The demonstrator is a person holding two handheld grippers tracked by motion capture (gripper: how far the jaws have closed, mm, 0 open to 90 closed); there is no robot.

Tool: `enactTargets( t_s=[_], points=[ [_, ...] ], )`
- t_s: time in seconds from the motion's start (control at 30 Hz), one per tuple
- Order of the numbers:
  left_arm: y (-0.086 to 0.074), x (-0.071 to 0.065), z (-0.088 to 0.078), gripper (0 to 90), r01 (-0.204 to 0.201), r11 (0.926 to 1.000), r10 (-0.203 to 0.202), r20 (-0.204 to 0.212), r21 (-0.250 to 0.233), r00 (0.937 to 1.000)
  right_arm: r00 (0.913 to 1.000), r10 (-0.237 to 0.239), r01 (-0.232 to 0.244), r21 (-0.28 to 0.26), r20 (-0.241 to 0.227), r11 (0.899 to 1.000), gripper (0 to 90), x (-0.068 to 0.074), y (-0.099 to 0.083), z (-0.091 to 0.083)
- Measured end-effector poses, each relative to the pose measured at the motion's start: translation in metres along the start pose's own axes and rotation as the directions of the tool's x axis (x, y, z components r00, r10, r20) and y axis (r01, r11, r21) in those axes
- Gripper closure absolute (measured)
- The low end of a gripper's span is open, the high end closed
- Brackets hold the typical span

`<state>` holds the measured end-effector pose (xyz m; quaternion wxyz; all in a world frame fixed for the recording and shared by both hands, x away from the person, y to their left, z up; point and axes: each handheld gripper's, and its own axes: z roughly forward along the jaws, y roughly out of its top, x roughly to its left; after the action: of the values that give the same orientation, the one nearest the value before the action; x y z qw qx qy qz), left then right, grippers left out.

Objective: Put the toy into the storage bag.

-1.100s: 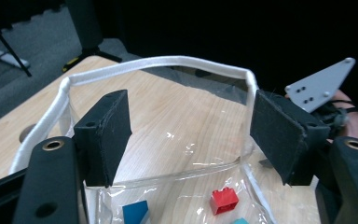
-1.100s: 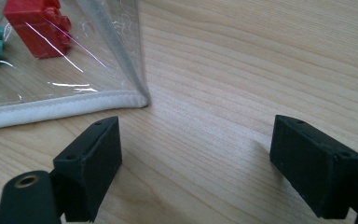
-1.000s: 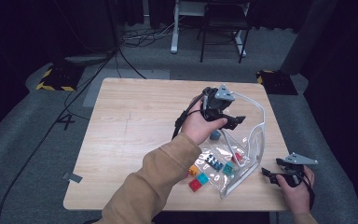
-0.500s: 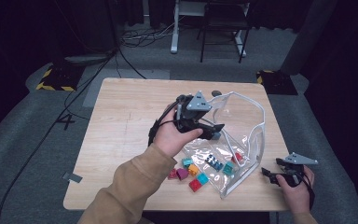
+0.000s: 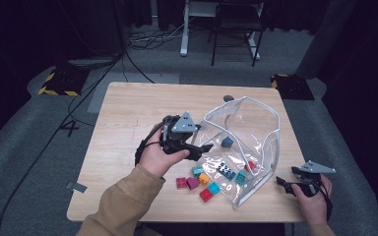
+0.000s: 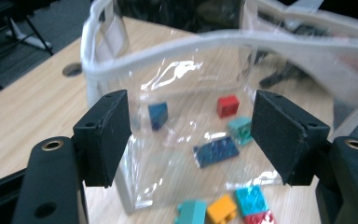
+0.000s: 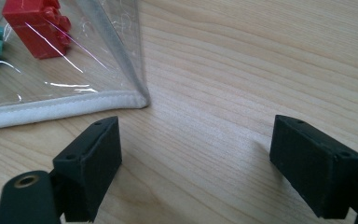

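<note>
While both claws gape empty, loose bricks (image 5: 199,180) crowd the clear pouch (image 5: 256,142) mouth.

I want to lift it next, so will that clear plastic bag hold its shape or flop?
The clear bag probably flops: its thin film creases, though the white-trimmed mouth stands open now. Bricks inside would likely slide toward the low end.

The left hand-held gripper (image 6: 191,135) is seen with its jaws apart, nothing pressed between them. Beyond them a clear pouch (image 6: 121,56) stands on the desk (image 6: 28,107). Inside the pouch a blue brick (image 6: 158,115), a red brick (image 6: 227,105) and a dark blue plate (image 6: 216,151) are seen; just outside its near edge an orange brick (image 6: 223,208) lies.
</note>
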<state>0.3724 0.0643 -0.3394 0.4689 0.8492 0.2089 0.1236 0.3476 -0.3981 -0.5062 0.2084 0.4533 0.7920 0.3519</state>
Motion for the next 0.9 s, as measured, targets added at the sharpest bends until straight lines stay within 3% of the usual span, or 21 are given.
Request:
enactTargets(
  t_s=[0.63,0.73,0.9],
  points=[
    [-0.089,0.002,0.016,29.6,0.052,0.9963,-0.057,0.076,0.069,0.9955,1.0,0.0,0.0,0.001,0.001,1.0,16.6,0.0,0.0,0.0],
    [-0.103,0.002,0.021,29.6,0.081,0.9934,-0.087,0.077,0.081,0.9932,1.0,0.0,0.0,0.0,0.001,1.0,16.6,0.0,0.0,0.0],
    [-0.119,0.0,0.027,29.8,0.087,0.9909,-0.094,0.074,0.103,0.9928,1.0,0.0,0.0,0.0,0.002,1.0,16.5,0.0,0.0,0.0]
  ],
)
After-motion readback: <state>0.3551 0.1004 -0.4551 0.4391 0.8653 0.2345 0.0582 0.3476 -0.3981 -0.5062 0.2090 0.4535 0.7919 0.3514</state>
